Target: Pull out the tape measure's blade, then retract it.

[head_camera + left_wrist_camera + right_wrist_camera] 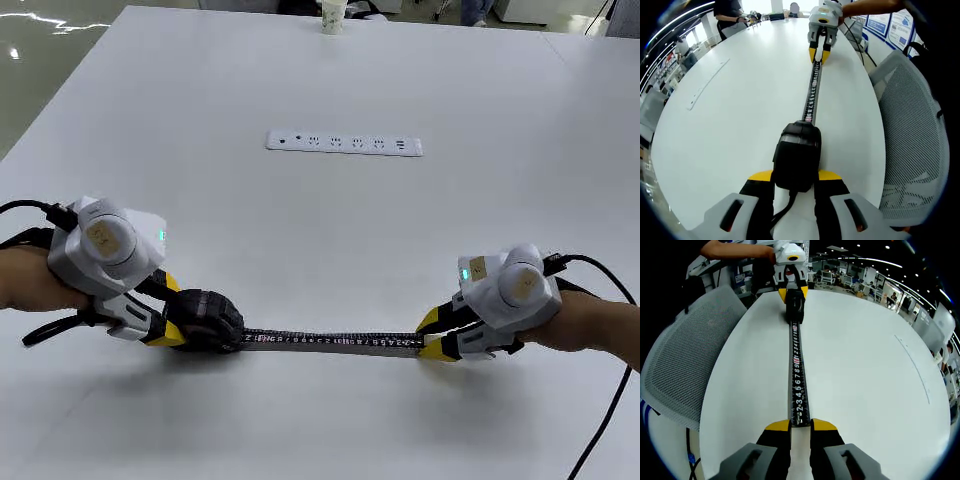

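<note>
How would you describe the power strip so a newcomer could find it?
On the white table, look beyond the stretched tape measure near the front edge. The power strip lies flat mid-table, long and white with a row of sockets, unlike the upright cup.

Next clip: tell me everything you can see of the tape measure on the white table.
The black tape measure has a chunky, rubbery-looking case lying on the white table, held between the yellow-tipped jaws of the left claw. Its dark blade, with pale numerals and some red marks, is pulled out, running straight and flat along the tabletop to the right claw, which pinches its end. A dark strap trails from the case's rear.
</note>
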A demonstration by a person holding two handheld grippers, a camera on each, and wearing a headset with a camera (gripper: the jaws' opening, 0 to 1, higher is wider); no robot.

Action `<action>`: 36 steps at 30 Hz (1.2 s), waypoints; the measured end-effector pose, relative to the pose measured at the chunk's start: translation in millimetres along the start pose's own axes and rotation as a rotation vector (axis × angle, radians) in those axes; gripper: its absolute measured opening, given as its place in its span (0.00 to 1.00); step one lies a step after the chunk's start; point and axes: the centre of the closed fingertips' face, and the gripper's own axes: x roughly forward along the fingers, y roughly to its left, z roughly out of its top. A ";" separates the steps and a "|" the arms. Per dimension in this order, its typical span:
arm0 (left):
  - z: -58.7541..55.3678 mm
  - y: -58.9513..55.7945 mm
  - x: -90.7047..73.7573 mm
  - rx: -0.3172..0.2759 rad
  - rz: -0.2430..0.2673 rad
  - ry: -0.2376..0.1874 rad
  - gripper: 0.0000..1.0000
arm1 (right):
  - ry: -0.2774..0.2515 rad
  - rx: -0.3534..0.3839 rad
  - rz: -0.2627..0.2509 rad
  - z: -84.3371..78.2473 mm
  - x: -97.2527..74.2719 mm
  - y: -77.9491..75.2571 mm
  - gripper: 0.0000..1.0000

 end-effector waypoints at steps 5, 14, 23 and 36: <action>0.0 0.0 0.0 0.002 -0.001 0.002 0.25 | 0.012 -0.003 0.011 -0.1 0.0 0.7 0.11; 0.3 -0.5 -0.1 0.004 -0.001 0.004 0.26 | 0.034 -0.018 0.011 -0.4 0.8 -0.3 0.12; 0.0 -0.7 -0.1 0.004 0.006 0.006 0.26 | 0.050 -0.029 0.001 -2.8 2.0 -0.4 0.13; -2.2 -0.5 -1.1 -0.006 0.019 0.010 0.31 | 0.046 -0.006 -0.024 -5.7 -4.6 1.0 0.21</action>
